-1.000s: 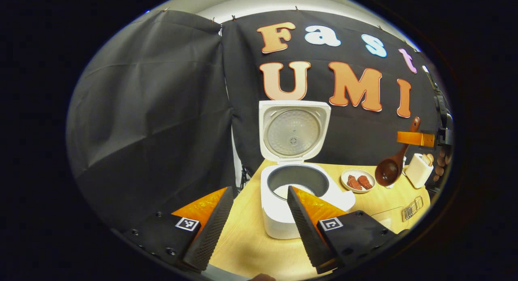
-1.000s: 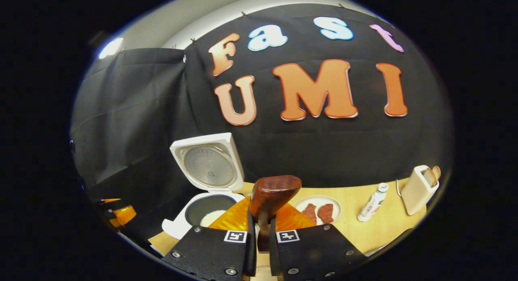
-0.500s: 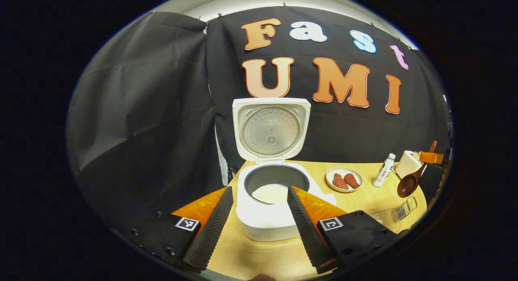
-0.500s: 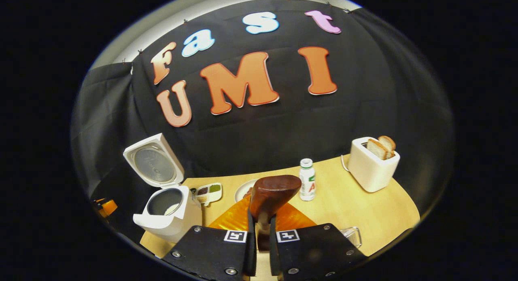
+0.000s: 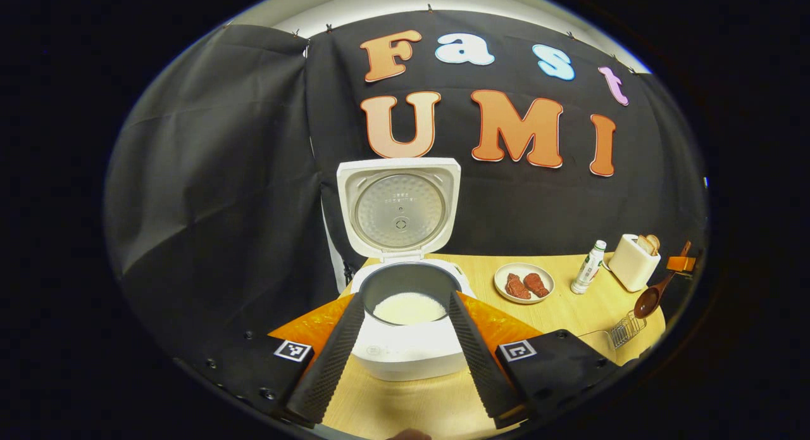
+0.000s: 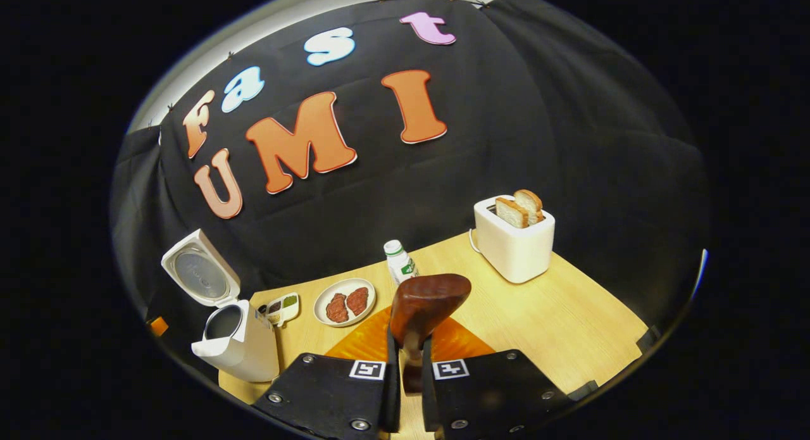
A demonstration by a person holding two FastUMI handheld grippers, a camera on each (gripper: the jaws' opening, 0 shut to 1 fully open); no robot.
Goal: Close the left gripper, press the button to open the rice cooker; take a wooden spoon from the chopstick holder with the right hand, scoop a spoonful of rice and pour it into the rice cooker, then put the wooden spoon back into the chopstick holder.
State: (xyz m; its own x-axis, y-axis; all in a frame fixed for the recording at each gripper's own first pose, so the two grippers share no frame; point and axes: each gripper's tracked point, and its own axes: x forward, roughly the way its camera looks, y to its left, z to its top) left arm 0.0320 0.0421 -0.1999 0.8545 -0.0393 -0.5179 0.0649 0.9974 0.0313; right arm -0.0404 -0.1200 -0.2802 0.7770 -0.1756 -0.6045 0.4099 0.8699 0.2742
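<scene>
Honestly looks risky: right gripper [image 6: 405, 370] clamped tight on wooden spoon [image 6: 425, 307], carried near the wire chopstick holder [image 5: 626, 329]. Left gripper [image 5: 405, 345] spread wide before the open rice cooker [image 5: 405, 326]. Could clip the holder's rim and tip it if lowered off-centre.

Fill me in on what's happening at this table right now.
A person is working with two handheld tools. The right tool is shut on the wooden spoon, held above the table near the toaster. The left tool is open and faces the rice cooker, whose lid stands up, with white rice in the pot. A plate of meat and a bottle sit between them.
</scene>
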